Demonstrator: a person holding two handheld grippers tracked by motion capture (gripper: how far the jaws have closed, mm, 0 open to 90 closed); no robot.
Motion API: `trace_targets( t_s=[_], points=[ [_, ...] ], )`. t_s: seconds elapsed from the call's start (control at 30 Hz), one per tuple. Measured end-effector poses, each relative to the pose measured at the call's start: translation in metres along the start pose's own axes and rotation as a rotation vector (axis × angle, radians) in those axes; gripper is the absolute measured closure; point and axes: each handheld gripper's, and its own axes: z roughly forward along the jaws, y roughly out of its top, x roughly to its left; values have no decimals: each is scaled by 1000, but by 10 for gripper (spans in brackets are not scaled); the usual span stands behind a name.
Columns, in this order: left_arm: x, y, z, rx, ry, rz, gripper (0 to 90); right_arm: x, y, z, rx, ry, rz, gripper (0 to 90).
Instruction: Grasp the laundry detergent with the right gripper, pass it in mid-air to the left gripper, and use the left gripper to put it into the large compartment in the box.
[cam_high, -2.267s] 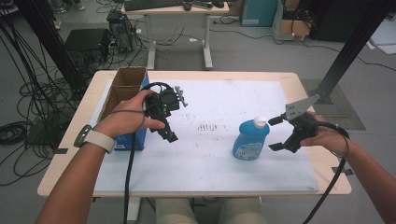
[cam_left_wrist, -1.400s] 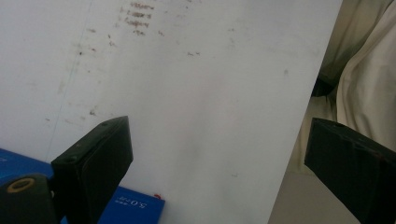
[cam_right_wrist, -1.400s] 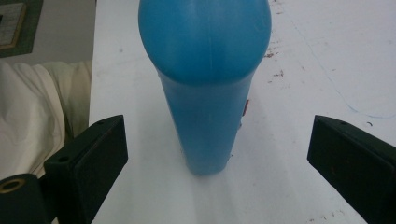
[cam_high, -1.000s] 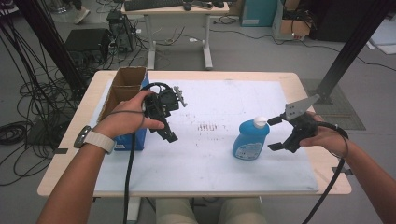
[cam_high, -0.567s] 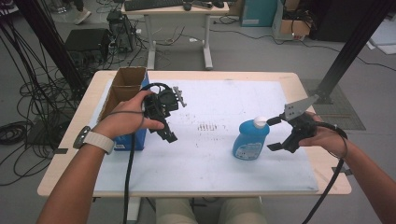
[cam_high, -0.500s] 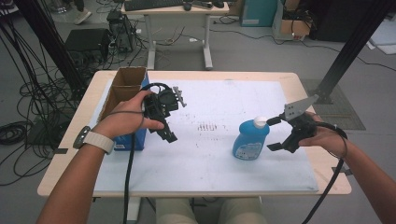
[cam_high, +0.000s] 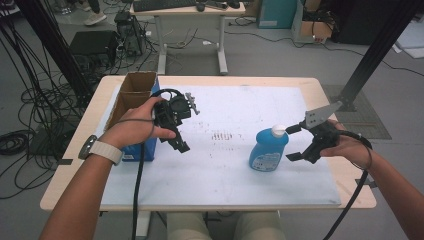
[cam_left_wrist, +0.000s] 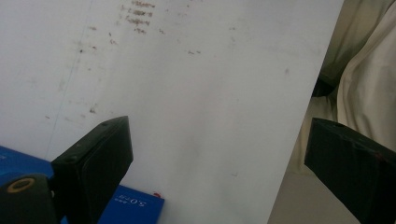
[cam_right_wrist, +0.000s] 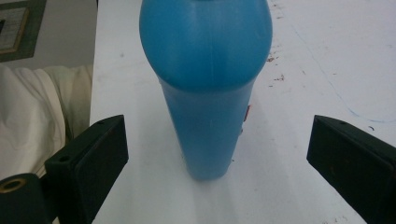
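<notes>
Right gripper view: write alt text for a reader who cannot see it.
A blue bottle stands upright on the white table surface, centred ahead of the open right gripper, whose two black jaws sit wide apart on either side without touching it. Pale fabric shows past the table edge at the left.

Your high view looks forward and down on the tabletop; each gripper view sits close, sharing its white sheet.

Looks like a lab/workshop: cable bundles on floor, black frame struts, desk w/ keyboard.
</notes>
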Motion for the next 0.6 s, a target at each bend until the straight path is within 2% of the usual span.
trace_targets(
  t_s=[0.3,0.4,0.43,0.5,0.57,0.6],
  points=[
    [0,0,0,-3,1,0,81,0,0,0,-2,1,-4,54],
    [0,0,0,-3,1,1,81,1,-1,2,-24,-7,1,54],
    [0,0,0,1,2,1,81,0,-1,0,-2,-1,-8,54],
    [0,-1,0,1,1,0,81,0,-1,0,-3,1,-10,54],
    [0,-1,0,0,1,-1,81,0,-2,2,-21,-4,-12,54],
    [0,-1,0,1,2,0,81,0,-1,2,-18,-5,0,54]
  ],
)
